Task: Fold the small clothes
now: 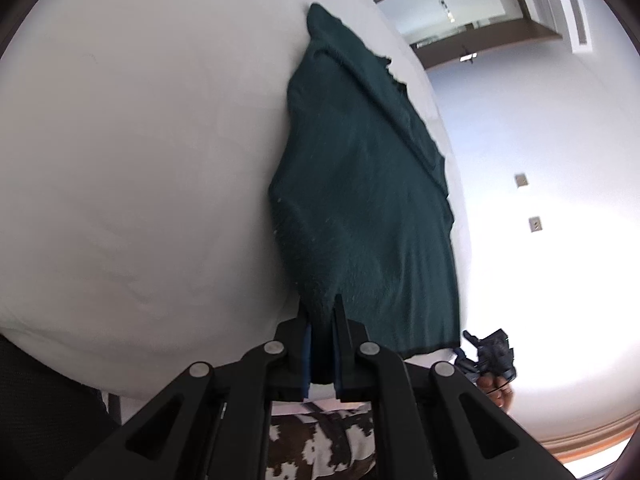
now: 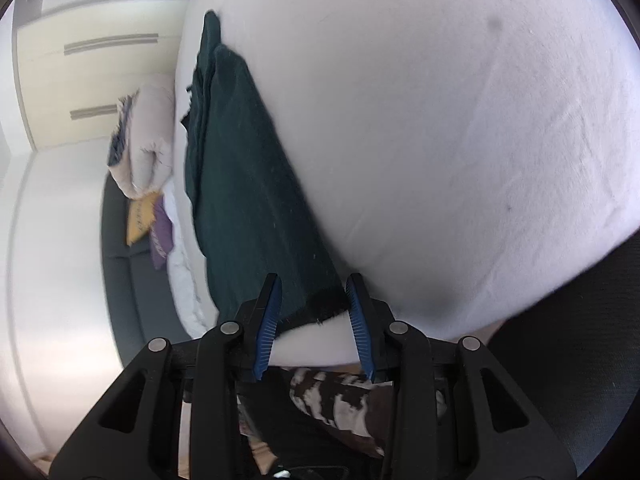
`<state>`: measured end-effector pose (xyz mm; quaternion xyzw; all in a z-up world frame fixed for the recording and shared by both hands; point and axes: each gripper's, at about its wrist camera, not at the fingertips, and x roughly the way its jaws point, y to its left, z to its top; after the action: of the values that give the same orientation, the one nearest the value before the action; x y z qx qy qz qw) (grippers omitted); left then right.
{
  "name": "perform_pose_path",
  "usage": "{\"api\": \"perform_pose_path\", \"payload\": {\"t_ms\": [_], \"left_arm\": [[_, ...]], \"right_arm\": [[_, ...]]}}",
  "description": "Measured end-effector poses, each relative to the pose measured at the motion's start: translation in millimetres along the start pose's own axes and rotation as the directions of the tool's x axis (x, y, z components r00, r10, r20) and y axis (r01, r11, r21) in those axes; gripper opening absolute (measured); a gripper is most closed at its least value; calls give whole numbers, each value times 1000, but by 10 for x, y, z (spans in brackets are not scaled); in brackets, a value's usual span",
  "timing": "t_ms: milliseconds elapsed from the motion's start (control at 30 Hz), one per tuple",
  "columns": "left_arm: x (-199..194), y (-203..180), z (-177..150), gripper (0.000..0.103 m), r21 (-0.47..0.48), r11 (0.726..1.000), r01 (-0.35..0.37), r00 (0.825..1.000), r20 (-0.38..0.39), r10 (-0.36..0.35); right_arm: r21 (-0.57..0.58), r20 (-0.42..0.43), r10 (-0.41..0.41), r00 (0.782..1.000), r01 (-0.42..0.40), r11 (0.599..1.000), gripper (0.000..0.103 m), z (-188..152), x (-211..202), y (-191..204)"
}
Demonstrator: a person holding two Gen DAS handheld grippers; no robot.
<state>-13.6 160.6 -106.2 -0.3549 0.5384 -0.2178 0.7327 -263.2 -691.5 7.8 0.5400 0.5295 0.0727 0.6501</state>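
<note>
Grasp step: my left gripper (image 1: 322, 344) is clamped on the near hem of the dark green knitted garment (image 1: 360, 184), which lies lengthwise mid-frame on the white bed sheet (image 1: 140, 160). Right gripper (image 2: 314, 316) straddles the other hem corner, pads apart, no pinch yet. Next, I judge: close right, then carry the hem toward the far end.

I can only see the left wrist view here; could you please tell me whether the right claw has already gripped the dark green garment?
Observer: Not clearly. The right claw straddles the dark green garment's near edge, jaws apart, and the blue pads look clear of the cloth.
Operator: Thank you. Is anything lying beyond the garment on that side?
Observer: Yes, a folded beige blanket rests past the white bed.
Operator: Anything else there?
Observer: A yellow cushion and a purple one sit just below the blanket in the picture.
</note>
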Motion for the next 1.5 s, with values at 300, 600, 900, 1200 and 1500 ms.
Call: {"api": "perform_pose_path", "payload": {"t_ms": [300,600,900,1200,1500], "left_arm": [[-44,22,-64,7,-17,1000,8,1000,18,-8],[-79,-23,-15,7,-19,998,59,998,33,-59],[-231,-182,436,6,-56,974,219,969,132,-211],[-148,-403,1312,6,-54,961,273,942,220,-255],[357,-564,2402,6,-61,967,246,943,247,-224]], "right_arm": [[-163,29,-52,998,56,985,13,7,93,214],[-285,58,-67,996,81,955,7,-1,29,656],[-291,124,69,990,-30,956,7,400,65,1299],[-282,220,115,969,-50,958,7,1183,343,1890],[-293,290,91,953,-2,956,7,2156,852,2506]]}}
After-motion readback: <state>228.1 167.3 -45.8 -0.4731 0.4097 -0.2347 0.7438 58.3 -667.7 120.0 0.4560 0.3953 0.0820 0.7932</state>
